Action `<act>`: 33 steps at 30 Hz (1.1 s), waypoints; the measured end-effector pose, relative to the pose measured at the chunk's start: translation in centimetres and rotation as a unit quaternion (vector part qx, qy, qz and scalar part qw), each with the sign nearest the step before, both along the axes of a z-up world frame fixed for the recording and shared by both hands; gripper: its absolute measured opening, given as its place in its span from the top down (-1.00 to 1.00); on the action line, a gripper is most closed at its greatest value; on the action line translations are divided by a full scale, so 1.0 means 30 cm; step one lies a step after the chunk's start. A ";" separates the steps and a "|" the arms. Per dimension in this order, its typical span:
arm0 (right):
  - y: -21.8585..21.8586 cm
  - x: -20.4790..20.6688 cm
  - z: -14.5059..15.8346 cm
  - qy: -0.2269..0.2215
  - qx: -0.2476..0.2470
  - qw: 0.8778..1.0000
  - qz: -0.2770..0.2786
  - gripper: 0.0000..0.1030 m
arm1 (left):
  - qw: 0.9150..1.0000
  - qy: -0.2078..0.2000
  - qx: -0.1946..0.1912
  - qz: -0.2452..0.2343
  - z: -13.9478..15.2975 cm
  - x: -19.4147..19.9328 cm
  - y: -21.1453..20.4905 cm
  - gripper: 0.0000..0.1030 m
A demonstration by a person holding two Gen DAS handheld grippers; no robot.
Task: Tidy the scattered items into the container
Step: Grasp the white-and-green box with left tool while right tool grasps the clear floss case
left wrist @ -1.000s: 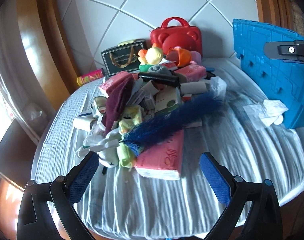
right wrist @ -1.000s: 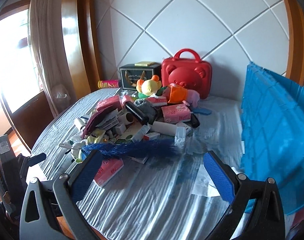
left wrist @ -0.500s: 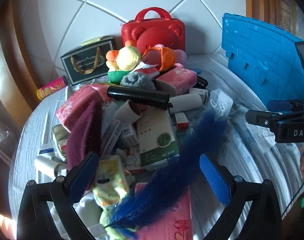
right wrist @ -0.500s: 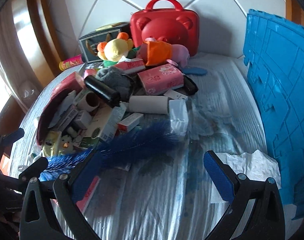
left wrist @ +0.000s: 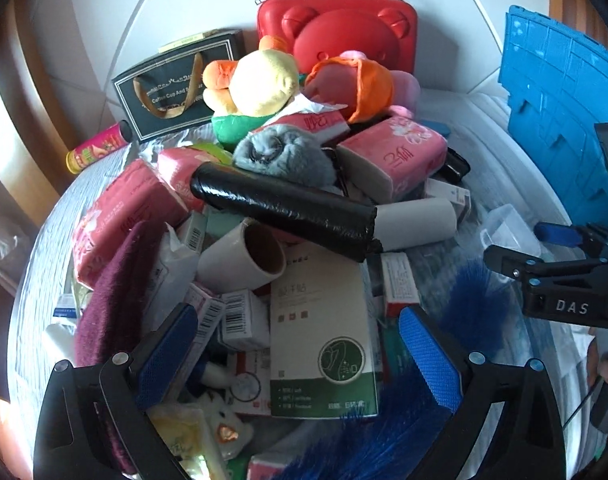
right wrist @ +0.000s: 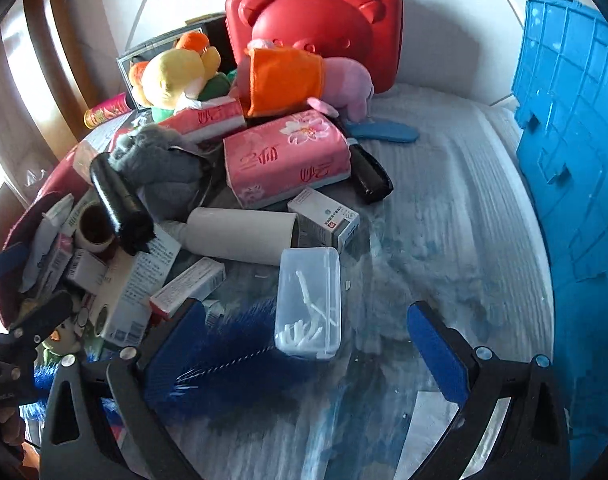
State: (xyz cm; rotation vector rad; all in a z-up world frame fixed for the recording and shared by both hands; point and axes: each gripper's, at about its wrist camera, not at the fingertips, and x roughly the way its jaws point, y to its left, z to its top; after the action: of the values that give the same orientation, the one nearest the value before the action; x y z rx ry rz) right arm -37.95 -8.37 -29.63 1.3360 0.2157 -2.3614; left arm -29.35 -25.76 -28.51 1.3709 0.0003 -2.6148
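A heap of items lies on the white-clothed table (right wrist: 444,208): pink tissue packs (left wrist: 392,156), a black roll (left wrist: 284,208), cardboard tubes (left wrist: 244,256), small boxes, plush toys (left wrist: 260,80), a blue bottle brush (right wrist: 224,356). My left gripper (left wrist: 296,356) is open, low over a white-and-green box (left wrist: 324,344) that lies between its fingers. My right gripper (right wrist: 304,348) is open over the brush head and a clear plastic box (right wrist: 308,300). The blue crate (right wrist: 576,184) stands at the right.
A red bear-face case (left wrist: 340,28) and a dark gift bag (left wrist: 176,84) stand at the back against the white tiled wall. A snack can (left wrist: 100,148) lies at the back left. The right gripper shows in the left wrist view (left wrist: 560,280).
Both grippers have moved forward and down into the heap; the items look much larger. Both stay open. Nothing has been picked up.
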 end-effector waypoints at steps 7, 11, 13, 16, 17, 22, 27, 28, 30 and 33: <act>0.011 -0.064 -0.116 -0.049 -0.009 0.999 0.005 -0.05 | 0.999 -0.048 -0.005 0.007 -0.107 -0.046 0.007 -0.98; -0.001 -0.067 -0.131 -0.053 -0.011 0.998 0.016 0.00 | 0.998 -0.064 -0.021 0.014 -0.144 -0.039 0.002 -0.98; -0.005 -0.067 -0.132 -0.051 -0.010 0.998 0.019 0.00 | 0.997 -0.070 -0.030 0.014 -0.155 -0.043 0.013 -0.99; -0.011 -0.074 -0.139 -0.052 -0.008 0.998 0.018 0.00 | 0.995 -0.081 -0.048 0.022 -0.166 -0.067 0.031 -1.00; -0.014 -0.078 -0.143 -0.054 -0.009 0.998 0.017 0.00 | 0.995 -0.084 -0.052 0.025 -0.168 -0.074 0.034 -1.00; -0.035 -0.079 -0.159 -0.060 0.000 0.998 0.019 0.00 | 0.989 -0.118 -0.065 0.060 -0.190 -0.115 0.052 -1.00; -0.048 -0.068 -0.157 -0.063 0.004 0.998 0.016 0.00 | 0.984 -0.136 0.069 0.093 -0.231 -0.092 -0.039 -1.00; -0.051 -0.062 -0.152 -0.059 0.007 0.998 0.018 0.00 | 0.985 -0.132 0.062 0.087 -0.228 -0.090 -0.037 -0.99; -0.057 -0.055 -0.147 -0.055 0.014 0.998 0.020 0.00 | 0.988 -0.124 0.052 0.074 -0.219 -0.086 -0.032 -0.93; -0.059 -0.049 -0.154 -0.055 0.025 0.998 0.015 0.11 | 0.991 -0.111 0.058 0.052 -0.194 -0.075 -0.008 -0.64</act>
State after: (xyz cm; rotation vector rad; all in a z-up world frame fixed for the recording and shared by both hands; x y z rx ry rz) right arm -39.43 -10.15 -34.24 1.4703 0.2619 -2.2630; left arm -31.60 -26.01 -34.33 1.6482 0.1895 -2.3982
